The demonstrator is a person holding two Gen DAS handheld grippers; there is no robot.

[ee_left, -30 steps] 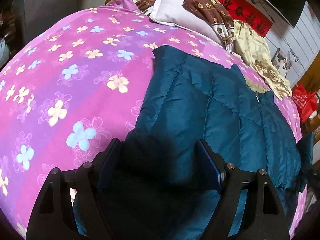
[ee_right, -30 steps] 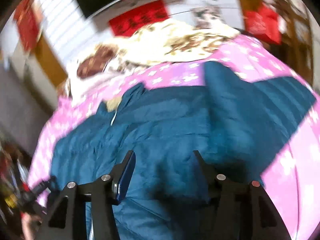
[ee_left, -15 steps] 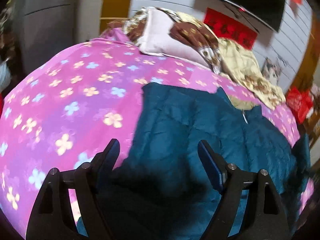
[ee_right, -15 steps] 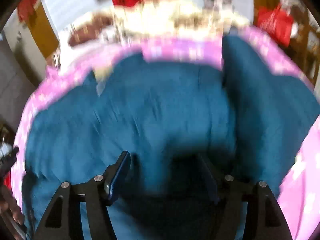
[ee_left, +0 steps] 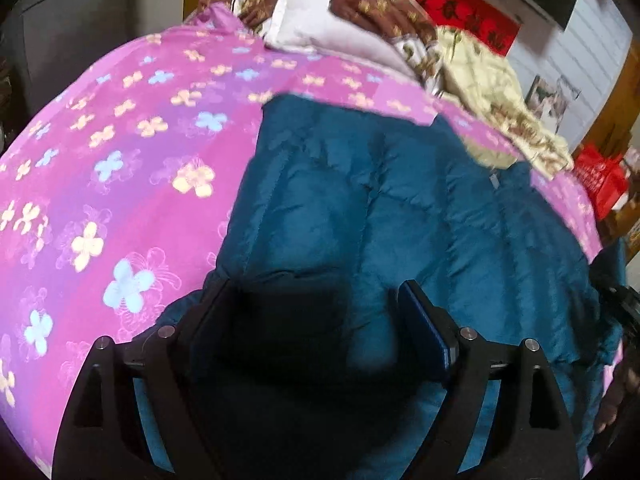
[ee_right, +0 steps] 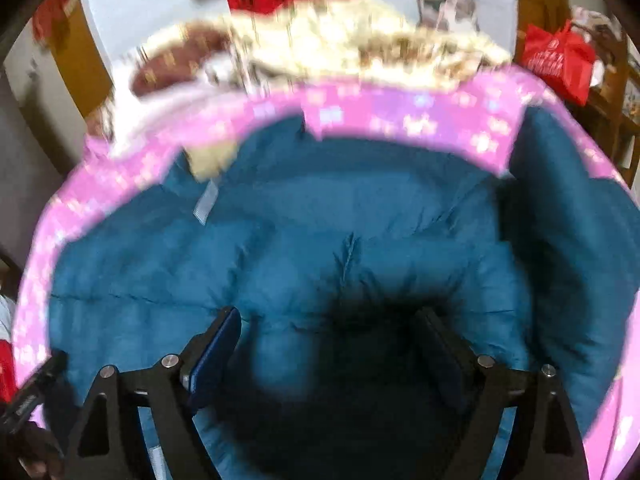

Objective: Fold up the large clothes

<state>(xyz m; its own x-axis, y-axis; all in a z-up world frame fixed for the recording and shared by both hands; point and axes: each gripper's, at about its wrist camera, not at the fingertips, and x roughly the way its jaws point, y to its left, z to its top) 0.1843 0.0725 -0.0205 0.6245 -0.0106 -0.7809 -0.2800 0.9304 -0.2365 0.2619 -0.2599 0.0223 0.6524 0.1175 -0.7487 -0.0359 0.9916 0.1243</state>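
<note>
A large teal puffer jacket (ee_left: 400, 216) lies spread on a pink flowered bedspread (ee_left: 120, 152). It also fills the right wrist view (ee_right: 320, 232), which is blurred. My left gripper (ee_left: 312, 300) is open and hovers just over the jacket's near left part, nothing between its fingers. My right gripper (ee_right: 328, 324) is open too, close above the jacket's middle, over a dark shadow. A sleeve (ee_right: 568, 216) lies along the jacket's right side.
Pillows (ee_left: 320, 24) and a yellow quilt (ee_left: 492, 92) are piled at the head of the bed. A red bag (ee_left: 604, 176) stands beside the bed on the right. A grey cabinet (ee_left: 72, 20) stands to the far left.
Both grippers have dropped closer to the jacket. The right wrist view has swung to look along the jacket's middle. Both stay open.
</note>
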